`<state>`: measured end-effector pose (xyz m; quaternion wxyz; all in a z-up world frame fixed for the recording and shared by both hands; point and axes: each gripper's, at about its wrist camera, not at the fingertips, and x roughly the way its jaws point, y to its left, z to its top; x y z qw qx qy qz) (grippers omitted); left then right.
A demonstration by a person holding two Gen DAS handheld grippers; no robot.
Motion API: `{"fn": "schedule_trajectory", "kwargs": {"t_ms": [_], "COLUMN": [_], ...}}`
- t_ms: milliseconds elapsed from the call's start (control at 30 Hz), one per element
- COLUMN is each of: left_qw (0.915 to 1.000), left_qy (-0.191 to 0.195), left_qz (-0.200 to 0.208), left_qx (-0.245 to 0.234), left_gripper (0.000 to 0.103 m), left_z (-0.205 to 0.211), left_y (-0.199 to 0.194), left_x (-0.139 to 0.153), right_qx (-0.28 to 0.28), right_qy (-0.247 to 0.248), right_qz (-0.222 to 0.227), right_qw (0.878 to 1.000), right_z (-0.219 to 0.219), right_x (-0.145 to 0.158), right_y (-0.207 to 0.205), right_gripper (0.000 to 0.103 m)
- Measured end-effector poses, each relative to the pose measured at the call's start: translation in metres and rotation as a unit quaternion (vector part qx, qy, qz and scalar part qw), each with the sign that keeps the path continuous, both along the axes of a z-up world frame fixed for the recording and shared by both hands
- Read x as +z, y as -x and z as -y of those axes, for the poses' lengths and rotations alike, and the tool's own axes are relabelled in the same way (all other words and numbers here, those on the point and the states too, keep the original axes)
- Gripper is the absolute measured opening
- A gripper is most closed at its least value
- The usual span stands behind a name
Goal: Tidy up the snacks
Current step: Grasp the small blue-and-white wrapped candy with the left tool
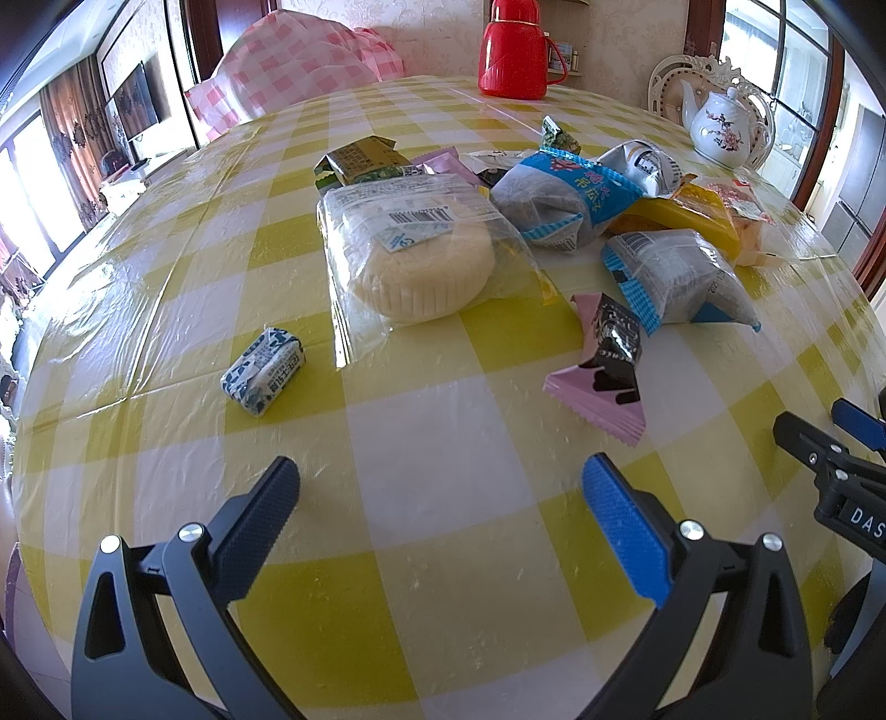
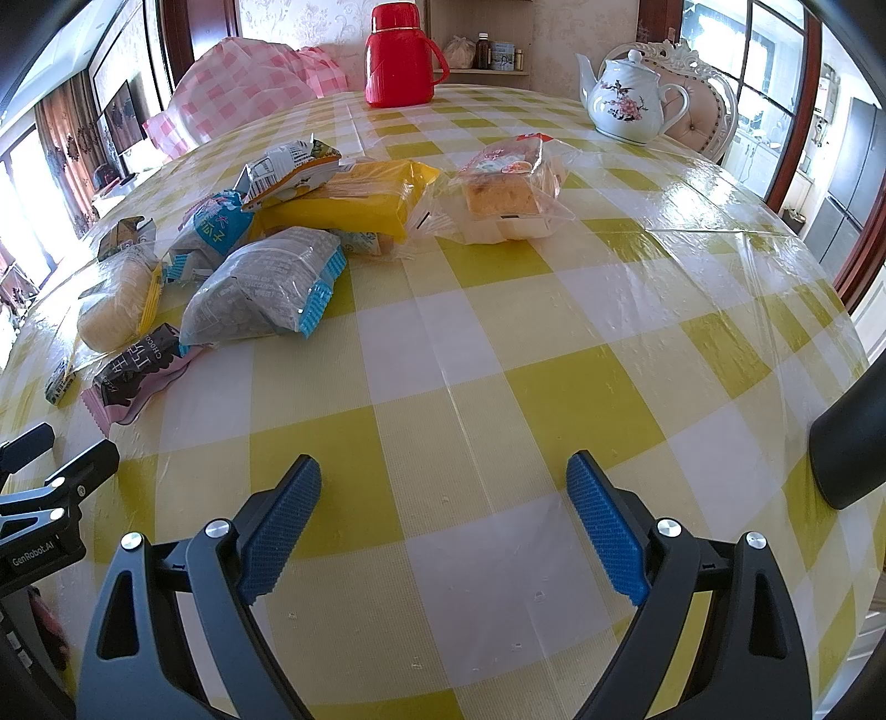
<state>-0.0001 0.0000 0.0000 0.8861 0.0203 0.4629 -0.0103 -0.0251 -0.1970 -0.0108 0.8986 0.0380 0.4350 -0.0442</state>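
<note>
Snack packets lie in a loose pile on the yellow-checked table. In the left wrist view a round pale cake in a clear bag lies ahead, a small blue-white wrapped candy to its left, a pink chocolate packet to its right, and blue-grey seed bags behind. My left gripper is open and empty, short of them. My right gripper is open and empty over bare cloth; a grey seed bag, a yellow packet and a cake slice bag lie ahead.
A red thermos stands at the table's far edge and a white flowered teapot at the far right. A pink-checked covered chair is behind the table. The right gripper shows at the left view's right edge.
</note>
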Motion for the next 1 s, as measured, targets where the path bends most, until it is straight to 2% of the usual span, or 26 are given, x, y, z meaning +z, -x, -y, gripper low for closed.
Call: {"fn": "schedule_trajectory", "kwargs": {"t_ms": [200,333,467,567,700,833,933,967,1000], "left_qw": [0.9996,0.9998,0.9971,0.9939,0.994,0.9933,0.9943,0.9955,0.9968], "left_qy": [0.001,0.004,0.051,0.041,0.045,0.011,-0.004,-0.015,-0.007], "left_qz": [-0.009,-0.021,-0.011,-0.007,-0.01,0.0,0.0,0.001,0.004], "left_qx": [0.028,0.001,0.055,0.102,0.099,0.115,0.106,0.094,0.08], "left_gripper": [0.102,0.102,0.102,0.102,0.102,0.102,0.101,0.099,0.088], "left_z": [0.002,-0.006,-0.045,-0.074,-0.072,-0.072,-0.072,-0.07,-0.069], "left_y": [-0.004,0.005,0.023,0.022,0.009,-0.02,-0.041,-0.044,-0.043], "left_x": [0.001,0.002,0.006,0.005,0.007,0.01,0.006,0.004,0.005], "right_qx": [0.001,0.02,0.035,0.037,0.049,0.057,0.064,0.066,0.072], "right_qy": [0.0,0.0,0.0,0.002,0.002,-0.011,-0.033,-0.043,-0.058], "right_qz": [0.0,-0.007,-0.008,-0.005,-0.005,0.0,0.007,0.01,0.015], "right_qw": [1.0,1.0,0.999,0.999,0.999,0.998,0.997,0.997,0.996], "right_z": [0.0,0.0,0.0,-0.002,-0.005,-0.002,0.003,0.005,0.007], "right_x": [0.0,0.0,0.001,0.001,0.0,0.001,0.002,0.003,0.003], "right_y": [0.001,-0.001,0.005,0.006,0.008,0.008,0.009,0.01,0.011], "right_gripper": [0.087,0.087,0.087,0.087,0.087,0.087,0.087,0.087,0.087]}}
